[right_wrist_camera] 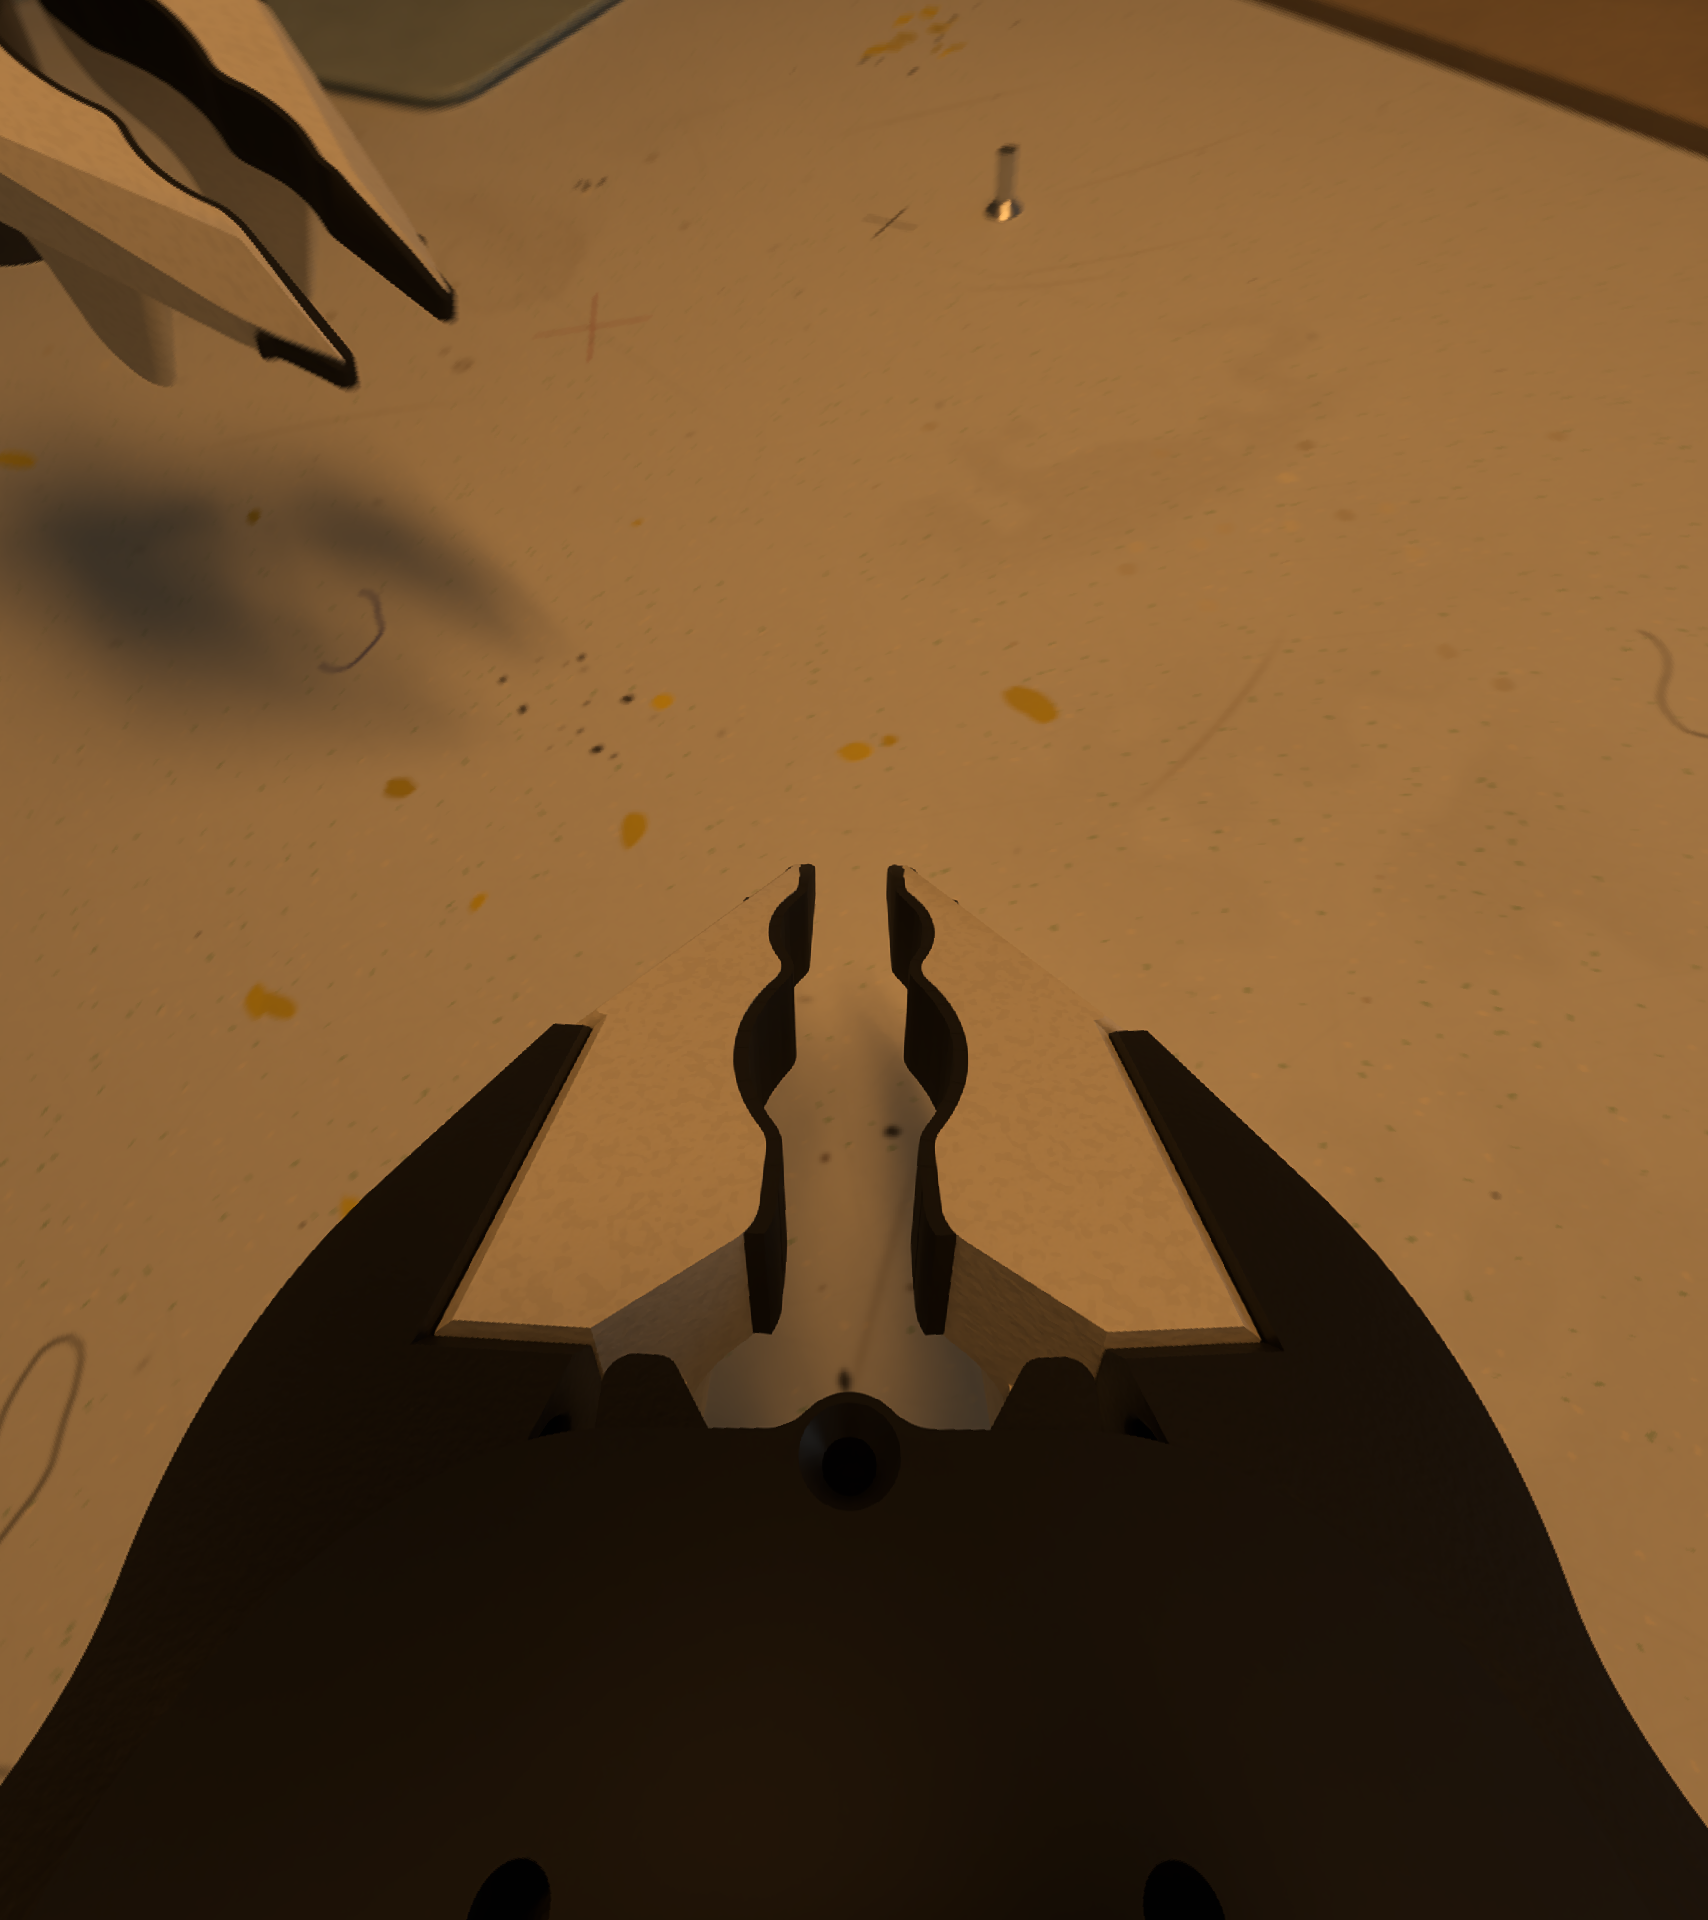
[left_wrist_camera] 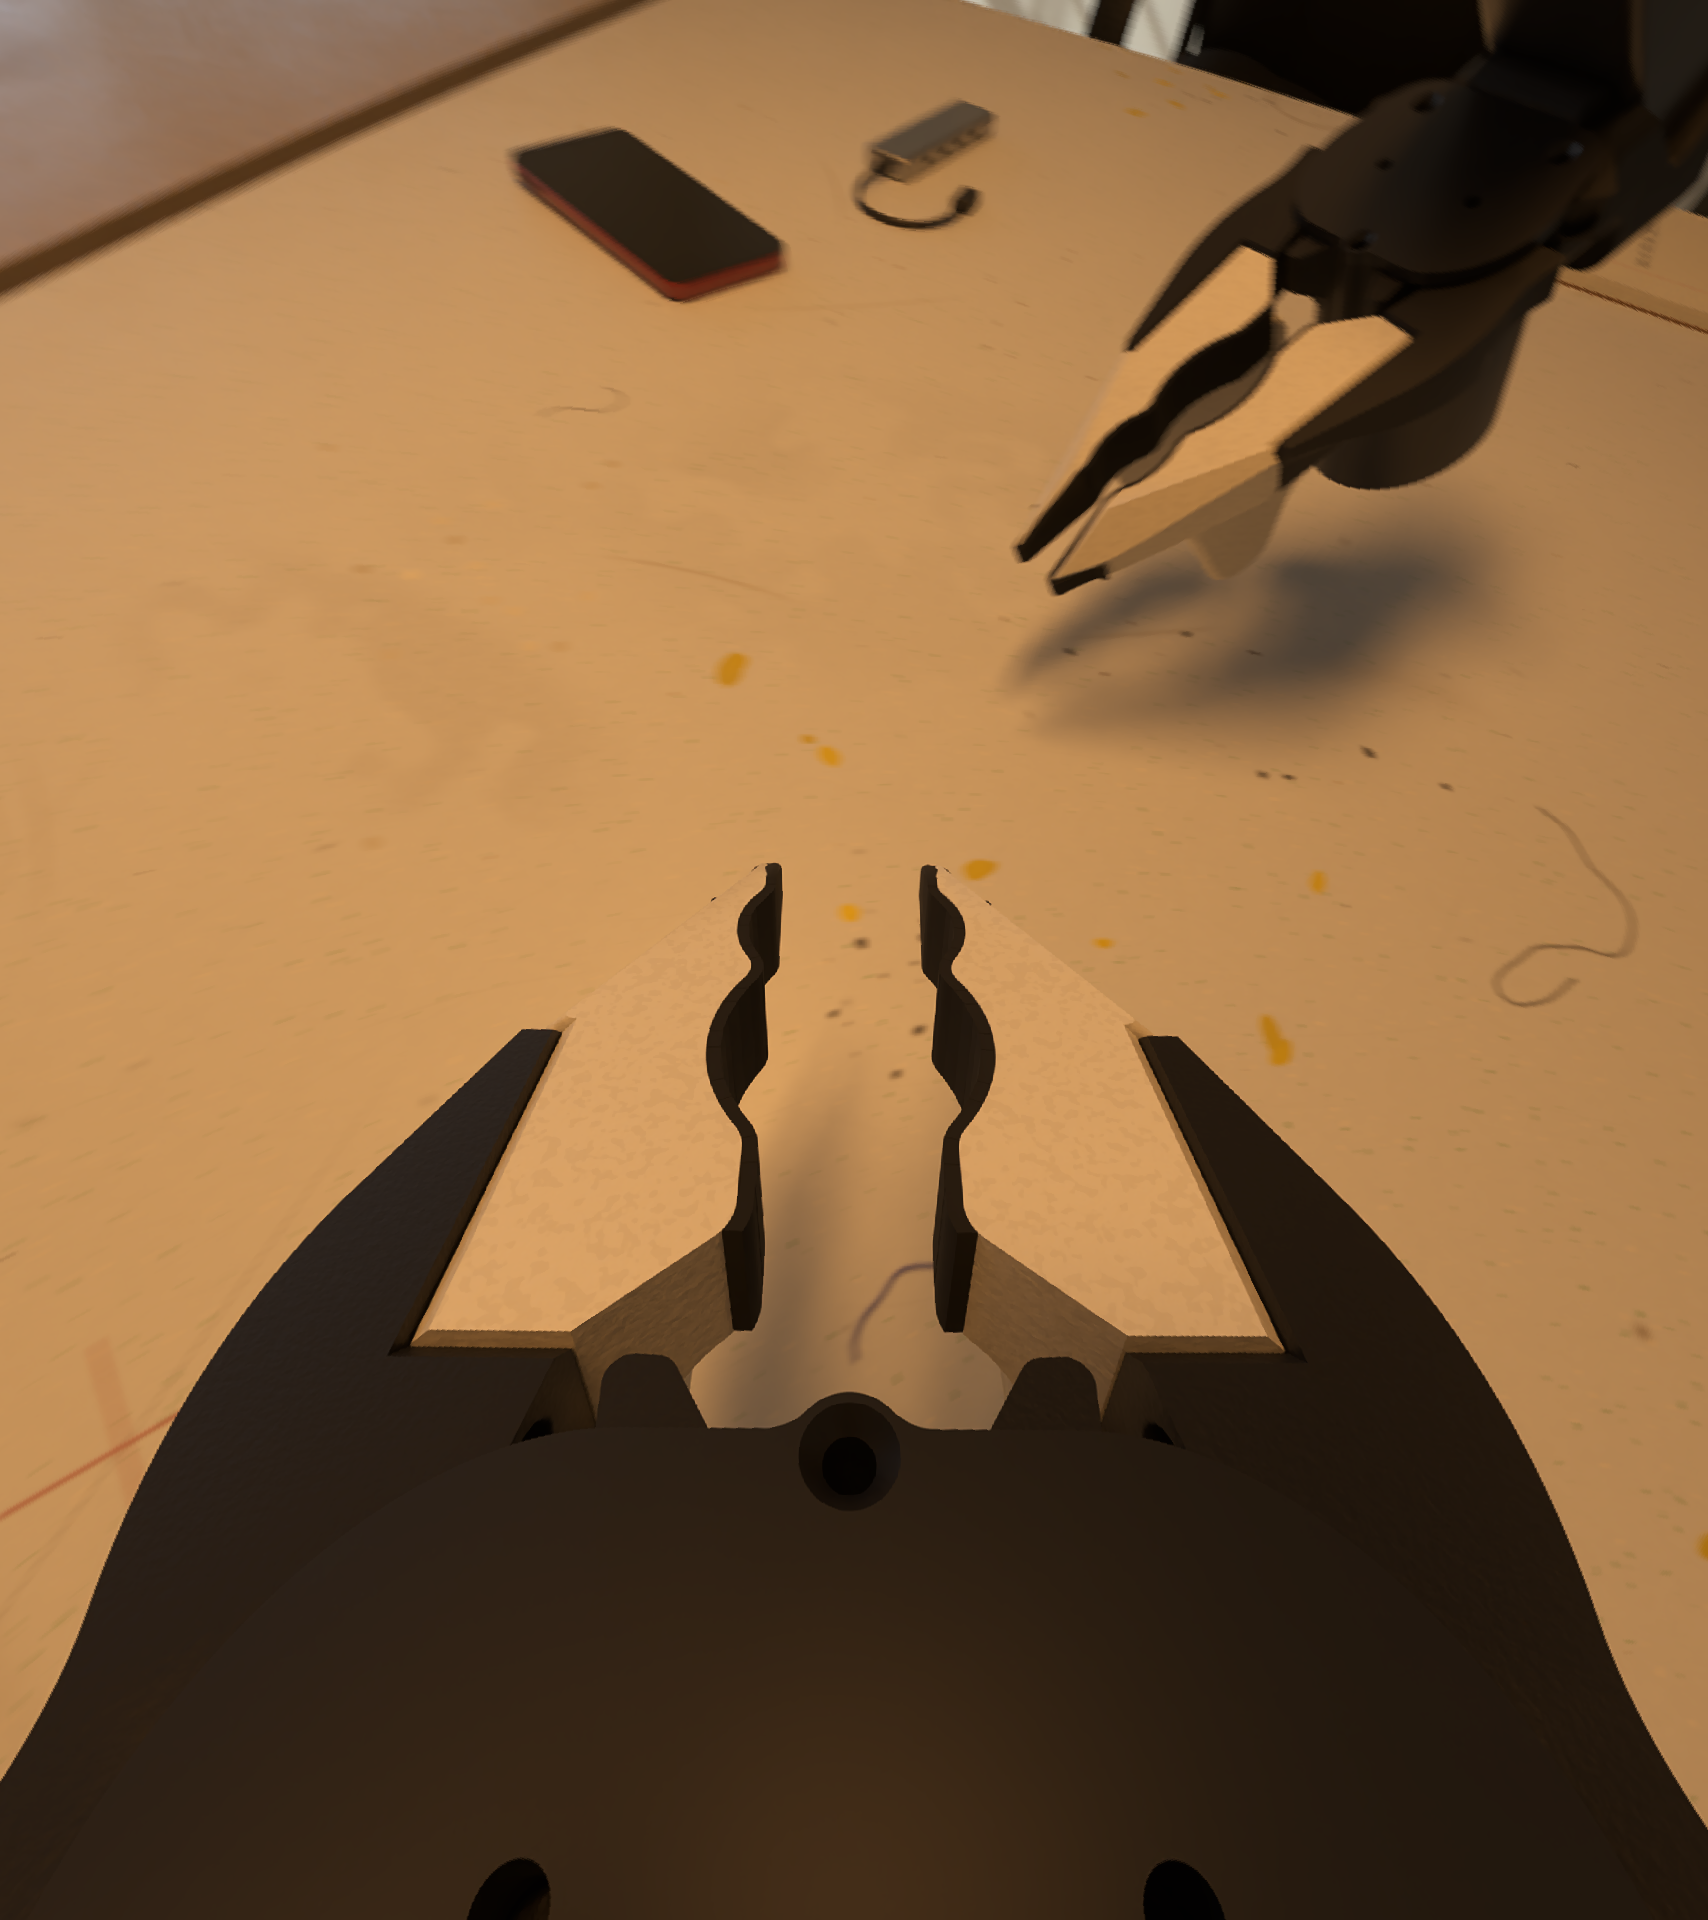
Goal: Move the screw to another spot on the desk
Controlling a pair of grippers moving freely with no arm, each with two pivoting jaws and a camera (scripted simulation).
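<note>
The screw (right_wrist_camera: 1004, 185) is small and silver and lies on the tan desk (right_wrist_camera: 1245, 520), far ahead and a little right of my right gripper (right_wrist_camera: 850, 871). The right gripper's jaws stand a narrow gap apart with nothing between them, low over the desk. My left gripper (left_wrist_camera: 850, 873) is open and empty over the stained desk top (left_wrist_camera: 310, 623). Each gripper shows in the other's view: the left one (right_wrist_camera: 396, 341) at upper left, well left of the screw, and the right one (left_wrist_camera: 1042, 569) at upper right. The screw does not show in the left wrist view.
A black phone with a red edge (left_wrist_camera: 647, 213) and a grey hub with a short cable (left_wrist_camera: 933, 135) lie at the far side of the desk. A dark mat corner (right_wrist_camera: 445, 52) lies beyond the left gripper. The desk edge (right_wrist_camera: 1556, 83) runs behind the screw.
</note>
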